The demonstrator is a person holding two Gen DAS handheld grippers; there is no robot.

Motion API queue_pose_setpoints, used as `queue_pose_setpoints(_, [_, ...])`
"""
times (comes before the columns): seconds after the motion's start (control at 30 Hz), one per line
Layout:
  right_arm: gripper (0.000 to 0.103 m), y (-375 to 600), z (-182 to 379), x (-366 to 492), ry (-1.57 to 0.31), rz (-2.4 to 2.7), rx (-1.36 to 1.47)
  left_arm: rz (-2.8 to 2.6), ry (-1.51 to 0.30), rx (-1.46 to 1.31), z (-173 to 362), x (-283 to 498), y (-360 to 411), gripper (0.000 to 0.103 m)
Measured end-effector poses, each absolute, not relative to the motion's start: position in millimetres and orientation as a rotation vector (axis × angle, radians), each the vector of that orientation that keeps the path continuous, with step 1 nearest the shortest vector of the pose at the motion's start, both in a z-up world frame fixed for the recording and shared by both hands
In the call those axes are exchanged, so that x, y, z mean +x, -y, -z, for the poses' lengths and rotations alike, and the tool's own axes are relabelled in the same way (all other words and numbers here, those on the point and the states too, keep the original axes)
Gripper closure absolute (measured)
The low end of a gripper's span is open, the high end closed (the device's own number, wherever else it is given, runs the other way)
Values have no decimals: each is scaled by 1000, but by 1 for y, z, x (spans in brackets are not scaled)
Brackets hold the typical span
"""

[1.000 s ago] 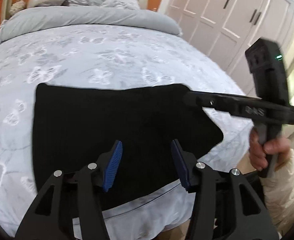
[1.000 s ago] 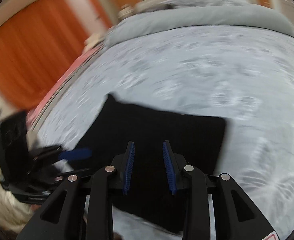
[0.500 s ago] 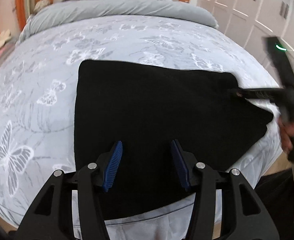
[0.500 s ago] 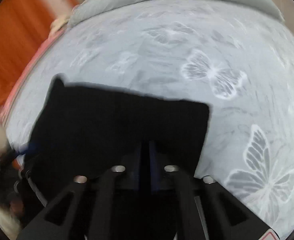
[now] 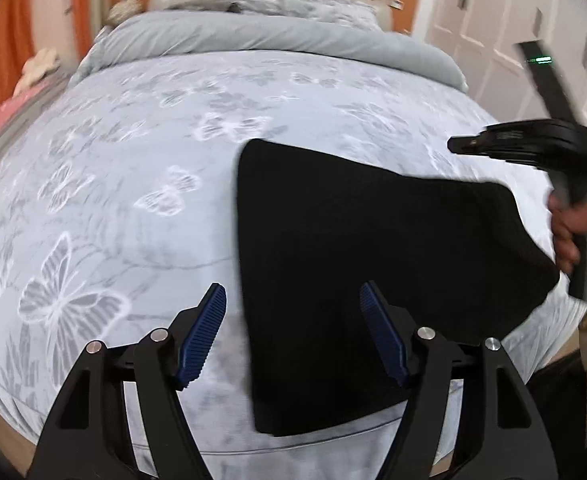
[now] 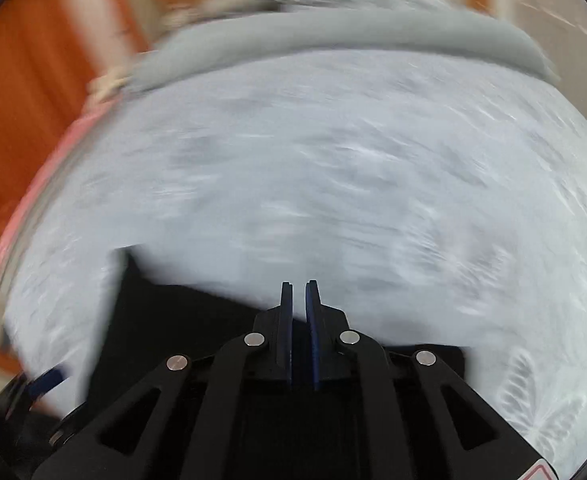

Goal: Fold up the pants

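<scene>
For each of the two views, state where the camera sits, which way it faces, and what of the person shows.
Left wrist: sits on the left hand-held gripper, jaws open, facing up the butterfly-print grey bed cover toward the headboard; shows the right hand holding the right hand-held gripper.
Right wrist: sits on the right hand-held gripper, jaws nearly shut, facing up the blurred bed; no hand clearly visible.
Shared: folded black pants and the bed cover.
</scene>
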State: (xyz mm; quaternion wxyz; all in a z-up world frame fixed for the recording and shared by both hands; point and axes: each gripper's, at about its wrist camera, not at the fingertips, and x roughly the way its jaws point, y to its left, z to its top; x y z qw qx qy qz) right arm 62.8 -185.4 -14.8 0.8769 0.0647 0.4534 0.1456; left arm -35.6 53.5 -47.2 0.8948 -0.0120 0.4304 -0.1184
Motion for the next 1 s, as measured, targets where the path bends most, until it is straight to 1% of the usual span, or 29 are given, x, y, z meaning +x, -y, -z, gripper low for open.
queue_pose_setpoints(0.07, [94,141,24,57,-969,-463,112,196,-916,-26,53,-31,-63,35])
queue_pose_setpoints(0.13, [99,85,54,66,-1048,-532,-30,150,-936,-9,60,-28,-69,35])
queue_pose_setpoints(0.17, [99,75,70,73,-1070,-507,-79,146,-940,-10,61,-28,-70,35])
queue_pose_setpoints(0.2, [103,65,87,87,-1081,-472,-114,144,-939,-14,61,-28,-71,35])
queue_pose_setpoints(0.23, [103,63,90,100,-1055,-457,-99,140,-934,-9,61,-28,-72,35])
queue_pose_setpoints(0.3, [103,69,77,123,-1044,-427,-20,135,-931,4,60,-26,-71,35])
queue_pose_setpoints(0.4, [98,62,49,102,-985,-447,1,139,-933,7,60,-25,-70,35])
queue_pose_setpoints(0.47, [97,70,40,79,-977,-455,-28,145,-937,9,59,-24,-69,35])
queue_pose_setpoints(0.53, [94,98,40,48,-997,-411,-5,162,-940,8,57,-23,-66,35])
queue_pose_setpoints(0.6, [94,141,44,15,-995,-329,58,189,-939,2,54,-26,-63,35])
queue_pose_setpoints(0.7, [94,185,47,-45,-975,-184,75,213,-921,31,50,-33,-52,35])
queue_pose_setpoints(0.73, [100,193,54,-53,-982,-134,68,217,-918,43,50,-35,-48,35])
queue_pose_setpoints(0.77, [103,206,61,-62,-988,-91,72,220,-916,63,51,-38,-42,35])
queue_pose_setpoints(0.83, [103,243,69,-77,-991,-109,280,198,-926,106,56,-40,-34,35])
queue_pose_setpoints(0.87, [103,254,63,-86,-979,-95,347,185,-935,124,60,-41,-30,35])
queue_pose_setpoints(0.9, [103,257,58,-92,-958,-75,344,179,-939,128,62,-41,-29,35])
queue_pose_setpoints(0.93, [96,258,50,-100,-925,-46,325,179,-939,131,63,-43,-27,35])
queue_pose_setpoints(1.0, [96,262,43,-113,-893,-28,328,173,-930,138,63,-46,-26,35])
